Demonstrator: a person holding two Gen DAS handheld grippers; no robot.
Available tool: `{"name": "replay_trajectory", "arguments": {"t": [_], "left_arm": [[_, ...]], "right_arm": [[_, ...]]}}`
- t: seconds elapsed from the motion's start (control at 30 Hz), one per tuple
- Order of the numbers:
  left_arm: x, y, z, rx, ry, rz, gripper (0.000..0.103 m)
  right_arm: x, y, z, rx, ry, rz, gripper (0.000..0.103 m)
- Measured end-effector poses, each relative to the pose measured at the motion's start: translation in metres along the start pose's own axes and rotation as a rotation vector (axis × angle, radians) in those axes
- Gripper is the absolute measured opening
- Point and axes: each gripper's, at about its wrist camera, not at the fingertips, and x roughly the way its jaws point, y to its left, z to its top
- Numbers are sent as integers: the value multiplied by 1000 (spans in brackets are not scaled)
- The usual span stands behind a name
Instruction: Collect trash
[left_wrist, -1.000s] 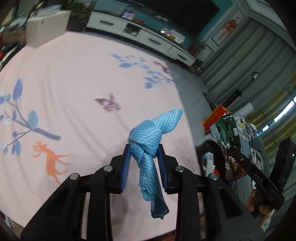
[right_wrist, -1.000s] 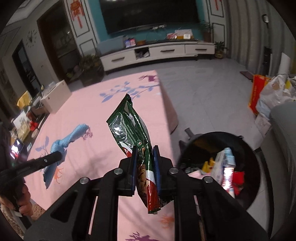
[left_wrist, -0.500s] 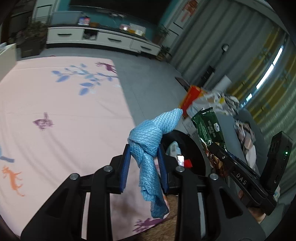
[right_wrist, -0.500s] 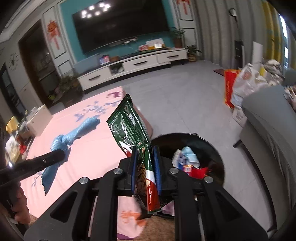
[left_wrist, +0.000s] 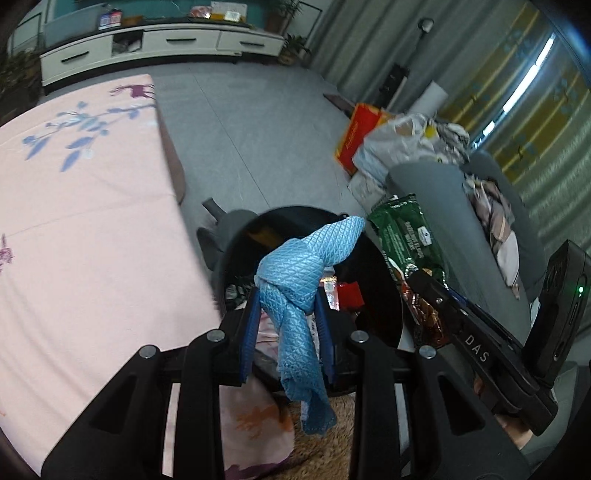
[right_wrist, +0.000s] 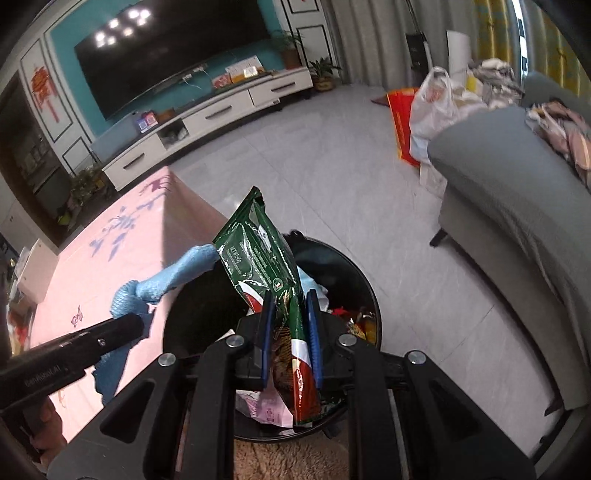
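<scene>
My left gripper is shut on a knotted light-blue cloth and holds it above the black trash bin. My right gripper is shut on a green snack wrapper and holds it over the same bin, which has several pieces of trash inside. The cloth shows to the left in the right wrist view, and the wrapper shows to the right in the left wrist view.
The pink-clothed table lies left of the bin. A grey sofa stands to the right, with bags beside it. A white TV cabinet stands at the far wall. Brown shaggy rug lies under the bin.
Both grippers have swung right, away from the table, and now hang over the bin. Each keeps hold of its item.
</scene>
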Motion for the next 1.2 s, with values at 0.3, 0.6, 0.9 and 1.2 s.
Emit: {"name": "replay_trajectory", "arguments": {"t": [0.3,0.6,0.9,1.2], "left_arm": [[54,-14,0,19,100,22,30],[82,-15,-4,11,155,44,34],[51,-6,-3,-35,81,56,95],[-29,-7,-6,6,-87,111,100]], "right_arm": [[30,-12,-6,34,76,4,18],[47,-13,-8,41,128,10,34],[15,-20,-3,82,49,48,89],[-44,-6,3,1,-89,29,99]]}}
